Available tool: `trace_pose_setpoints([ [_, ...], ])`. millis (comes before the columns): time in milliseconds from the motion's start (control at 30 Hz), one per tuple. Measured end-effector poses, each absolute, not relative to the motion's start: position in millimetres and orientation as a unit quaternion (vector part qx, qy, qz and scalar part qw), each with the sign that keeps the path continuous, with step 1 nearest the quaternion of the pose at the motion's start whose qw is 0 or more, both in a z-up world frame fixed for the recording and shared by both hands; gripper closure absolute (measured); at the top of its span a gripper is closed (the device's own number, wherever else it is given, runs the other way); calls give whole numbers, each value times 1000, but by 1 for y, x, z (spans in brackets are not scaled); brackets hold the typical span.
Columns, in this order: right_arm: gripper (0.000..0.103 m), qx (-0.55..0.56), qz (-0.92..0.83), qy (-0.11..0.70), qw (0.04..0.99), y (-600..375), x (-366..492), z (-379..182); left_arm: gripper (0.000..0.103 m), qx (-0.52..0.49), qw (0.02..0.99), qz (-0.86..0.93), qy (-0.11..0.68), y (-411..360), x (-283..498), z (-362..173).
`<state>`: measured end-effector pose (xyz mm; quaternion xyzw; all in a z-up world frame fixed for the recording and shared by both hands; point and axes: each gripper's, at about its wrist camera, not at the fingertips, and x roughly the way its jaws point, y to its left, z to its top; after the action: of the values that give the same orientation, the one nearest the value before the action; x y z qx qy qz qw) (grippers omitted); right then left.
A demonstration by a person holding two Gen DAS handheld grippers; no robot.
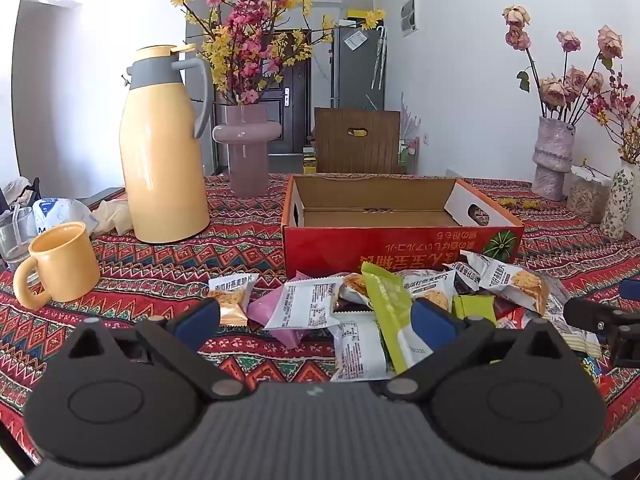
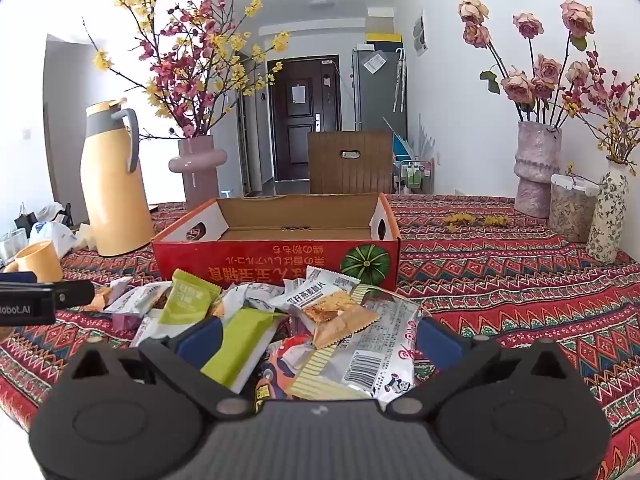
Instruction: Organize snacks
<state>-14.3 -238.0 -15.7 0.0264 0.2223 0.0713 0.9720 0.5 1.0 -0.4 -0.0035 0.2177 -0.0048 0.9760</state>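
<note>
Currently: snack packets (image 2: 280,320) heaped on tablecloth (image 2: 500,280) just before empty red box (image 2: 276,256). Light, crinkly, slippery film; pinch sealed edge. Left gripper (image 1: 316,316), right gripper (image 2: 320,340) spread wide, holding nothing.

My surface (image 1: 168,280) wears a red patterned cloth; on it sit the open red box (image 1: 400,240), scattered snack packets (image 2: 280,320), yellow jug (image 1: 164,152), mug (image 1: 60,268) and vases (image 2: 536,168).

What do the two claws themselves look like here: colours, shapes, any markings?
Both match: the left claw and right claw have black linkage arms, rounded black housings, a ribbed grey body and blue finger pads. White lettering ending "obot.AI" marks the left one's side. No cables or sleeves show.
</note>
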Motion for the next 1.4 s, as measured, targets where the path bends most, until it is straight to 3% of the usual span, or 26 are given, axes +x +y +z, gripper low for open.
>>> trace_pose_setpoints([
  [1400,0,17,72,233,970,-233,-14,-17,0,6,973,-18,231,-4,-2,-5],
])
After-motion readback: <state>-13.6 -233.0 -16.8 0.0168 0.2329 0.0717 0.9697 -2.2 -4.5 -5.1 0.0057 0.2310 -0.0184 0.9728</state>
